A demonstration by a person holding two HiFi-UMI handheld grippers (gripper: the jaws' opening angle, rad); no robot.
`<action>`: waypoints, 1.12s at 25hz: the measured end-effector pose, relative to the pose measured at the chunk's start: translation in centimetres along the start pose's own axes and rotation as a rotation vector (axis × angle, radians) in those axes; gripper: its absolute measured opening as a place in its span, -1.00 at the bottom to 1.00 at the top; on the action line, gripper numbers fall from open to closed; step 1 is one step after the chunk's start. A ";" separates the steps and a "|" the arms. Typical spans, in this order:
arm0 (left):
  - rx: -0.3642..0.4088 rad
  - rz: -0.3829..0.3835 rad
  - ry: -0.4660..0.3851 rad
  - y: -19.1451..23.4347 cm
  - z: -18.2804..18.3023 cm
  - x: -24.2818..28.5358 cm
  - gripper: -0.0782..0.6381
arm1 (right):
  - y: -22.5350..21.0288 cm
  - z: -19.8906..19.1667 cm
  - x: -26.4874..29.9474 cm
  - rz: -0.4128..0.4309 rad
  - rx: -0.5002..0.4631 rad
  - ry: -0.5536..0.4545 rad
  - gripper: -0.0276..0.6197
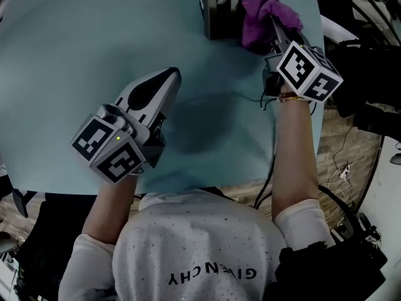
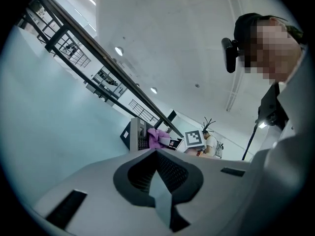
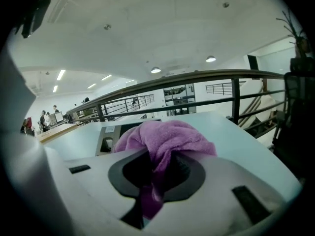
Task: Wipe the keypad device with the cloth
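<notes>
Keypad device (image 1: pixel 219 8) lengthwise left-right (cloth (image 1: pixel 264 14) over right end)

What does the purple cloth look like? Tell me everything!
The cloth is purple and fluffy, like a soft towel. It is scrunched into a lump, not spread flat. The right gripper pinches it, jaws shut on a fold, with a bit trailing back between them. The lump sits against the right side of the dark device, near the table's far edge.

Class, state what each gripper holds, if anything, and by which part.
The right gripper pinches the fluffy purple cloth by a bunched fold, the rest bulging past its jaws. The left gripper, jaws together, holds nothing.
</notes>
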State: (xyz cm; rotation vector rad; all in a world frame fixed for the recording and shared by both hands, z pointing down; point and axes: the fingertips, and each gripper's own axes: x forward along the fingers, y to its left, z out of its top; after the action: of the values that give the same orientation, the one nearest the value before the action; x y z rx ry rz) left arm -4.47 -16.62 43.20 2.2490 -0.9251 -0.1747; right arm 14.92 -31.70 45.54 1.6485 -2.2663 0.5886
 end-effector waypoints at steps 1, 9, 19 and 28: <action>-0.002 0.003 -0.012 0.0 0.2 -0.5 -0.78 | -0.2 -0.1 -0.2 -0.007 0.023 0.005 -0.75; 0.044 -0.001 -0.076 -2.2 3.0 -1.8 -0.78 | 1.6 3.0 -2.3 0.037 0.061 -0.093 -0.75; 0.034 0.096 -0.125 -1.9 4.0 -2.8 -0.78 | 12.6 -0.7 -1.1 0.310 -0.167 -0.002 -0.75; 0.037 0.077 -0.151 -2.0 4.8 -4.0 -0.78 | 11.9 -2.7 0.0 0.275 -0.102 0.074 -0.75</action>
State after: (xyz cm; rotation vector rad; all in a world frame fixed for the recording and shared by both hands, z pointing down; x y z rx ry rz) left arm -8.04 -15.55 37.77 2.2540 -1.1005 -0.2980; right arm 3.57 -27.21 45.95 1.2567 -2.4428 0.5732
